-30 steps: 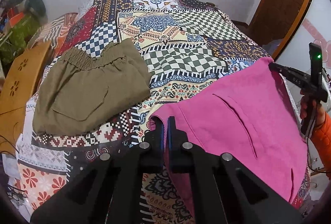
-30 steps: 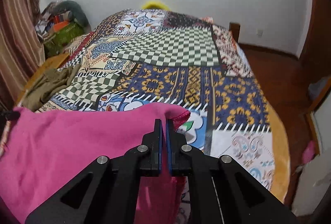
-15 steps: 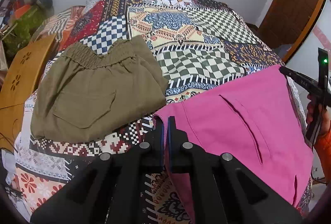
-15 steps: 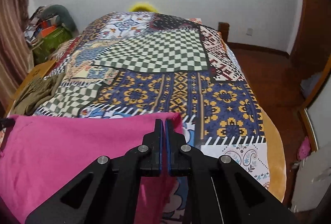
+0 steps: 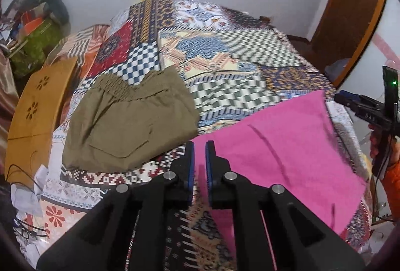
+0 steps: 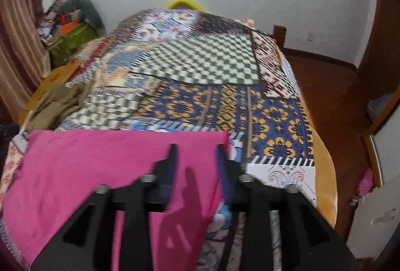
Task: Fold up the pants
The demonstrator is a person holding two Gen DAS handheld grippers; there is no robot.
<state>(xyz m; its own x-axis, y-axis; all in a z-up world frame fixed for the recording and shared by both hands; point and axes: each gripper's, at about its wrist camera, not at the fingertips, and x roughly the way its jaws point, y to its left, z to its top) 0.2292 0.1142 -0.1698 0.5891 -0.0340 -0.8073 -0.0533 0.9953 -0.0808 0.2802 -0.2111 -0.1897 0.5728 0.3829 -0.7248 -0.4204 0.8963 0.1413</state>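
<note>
The pink pants (image 5: 280,146) lie flat on the patterned bedspread (image 5: 225,66), near the bed's front edge. My left gripper (image 5: 199,148) is open by a narrow gap at the pants' left corner, with nothing held. My right gripper (image 6: 196,149) is open wide above the pants' right corner (image 6: 125,166), with pink cloth seen between the fingers and lying loose. The right gripper also shows in the left wrist view (image 5: 345,98), at the pants' far right edge.
Folded olive-green shorts (image 5: 130,121) lie on the bed left of the pink pants, also in the right wrist view (image 6: 55,106). A wooden board (image 5: 37,111) stands at the bed's left side. Bags and clutter (image 5: 37,33) fill the back left corner. A wooden door (image 5: 350,8) is on the right.
Both grippers have opened and let go of the pink pants' corners. The pants have moved farther onto the bed and now lie flat.
</note>
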